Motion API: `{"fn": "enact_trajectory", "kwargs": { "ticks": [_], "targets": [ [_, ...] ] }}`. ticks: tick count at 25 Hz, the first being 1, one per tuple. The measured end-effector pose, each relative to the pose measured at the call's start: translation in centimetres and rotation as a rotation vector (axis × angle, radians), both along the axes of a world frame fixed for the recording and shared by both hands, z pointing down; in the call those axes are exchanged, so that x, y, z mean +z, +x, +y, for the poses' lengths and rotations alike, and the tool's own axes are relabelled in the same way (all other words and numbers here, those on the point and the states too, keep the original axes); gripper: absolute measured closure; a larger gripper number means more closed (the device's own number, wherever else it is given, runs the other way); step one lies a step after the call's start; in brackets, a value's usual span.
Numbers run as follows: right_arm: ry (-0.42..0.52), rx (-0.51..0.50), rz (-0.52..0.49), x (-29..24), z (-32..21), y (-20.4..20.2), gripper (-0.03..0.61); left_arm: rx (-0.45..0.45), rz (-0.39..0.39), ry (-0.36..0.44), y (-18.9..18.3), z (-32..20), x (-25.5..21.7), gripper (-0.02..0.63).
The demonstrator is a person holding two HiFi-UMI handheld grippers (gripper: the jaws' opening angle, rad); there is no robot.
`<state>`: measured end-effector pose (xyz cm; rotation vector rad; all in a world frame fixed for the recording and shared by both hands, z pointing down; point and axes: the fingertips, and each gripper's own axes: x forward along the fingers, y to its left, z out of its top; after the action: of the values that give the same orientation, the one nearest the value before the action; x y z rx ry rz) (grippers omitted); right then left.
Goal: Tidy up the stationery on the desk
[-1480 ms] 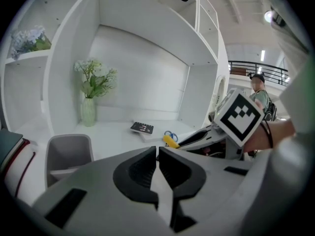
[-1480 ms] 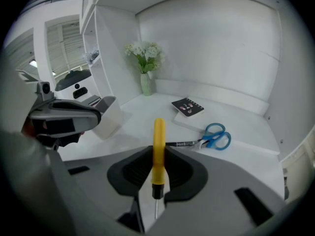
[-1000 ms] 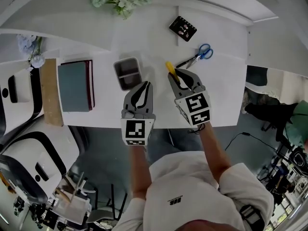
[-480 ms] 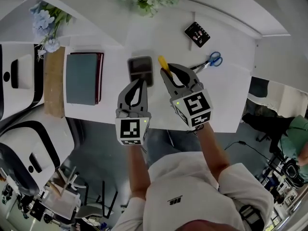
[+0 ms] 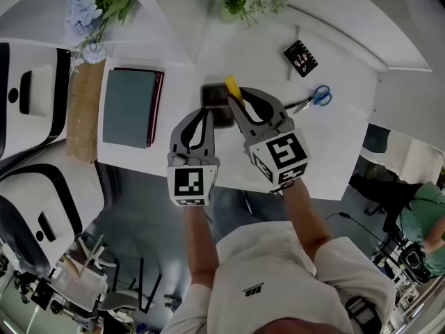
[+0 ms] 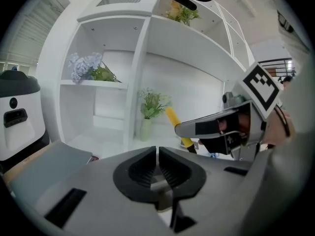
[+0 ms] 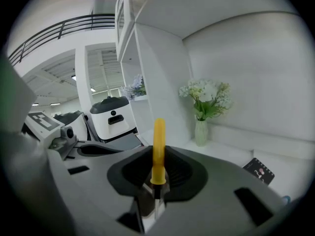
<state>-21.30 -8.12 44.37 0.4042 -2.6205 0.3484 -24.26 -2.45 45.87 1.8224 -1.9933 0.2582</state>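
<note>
Head view, right gripper point(image 5: 240, 103): narrow, clamped on the yellow pen point(image 5: 231, 87).
Head view, pen axis: in line with the jaws, free end toward 11 o'clock.
Head view, grey tray point(image 5: 211, 91): on the desk point(image 5: 334, 145), at 10 o'clock from the right gripper, its edge meeting the pen's free end in the picture. The pen's height above it cannot be told.
Head view, left gripper point(image 5: 203, 119): overlaps the tray's 6 o'clock side.
Head view, other stationery: scissors point(image 5: 314, 99) at 3 o'clock from the pen, book point(image 5: 128, 108) at 9 o'clock from the tray.
Left gripper view, left gripper point(image 6: 157, 154): jaws together, nothing between them; pen point(image 6: 173, 119) at 1 o'clock.
Right gripper view, pen point(image 7: 158, 141): upright between the pads, pointing to 12 o'clock.
Coming move, judged: the right hand has the pen, and the tray lies just ahead-left.
</note>
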Motion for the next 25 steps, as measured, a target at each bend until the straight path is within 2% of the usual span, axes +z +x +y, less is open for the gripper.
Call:
{"fn": "enact_trajectory", "kwargs": {
  "ticks": [15,25],
  "targets": [
    [0.032,-0.034,-0.079,1.1,0.2,-4.9,0.518,-0.036,0.001,0.013,-3.0,-0.2,0.8,0.614],
    [0.034,-0.052,-0.053,4.5,1.2,-5.6,0.517,-0.043,0.008,0.005,-3.4,-0.1,2.4,0.614]
  ]
}}
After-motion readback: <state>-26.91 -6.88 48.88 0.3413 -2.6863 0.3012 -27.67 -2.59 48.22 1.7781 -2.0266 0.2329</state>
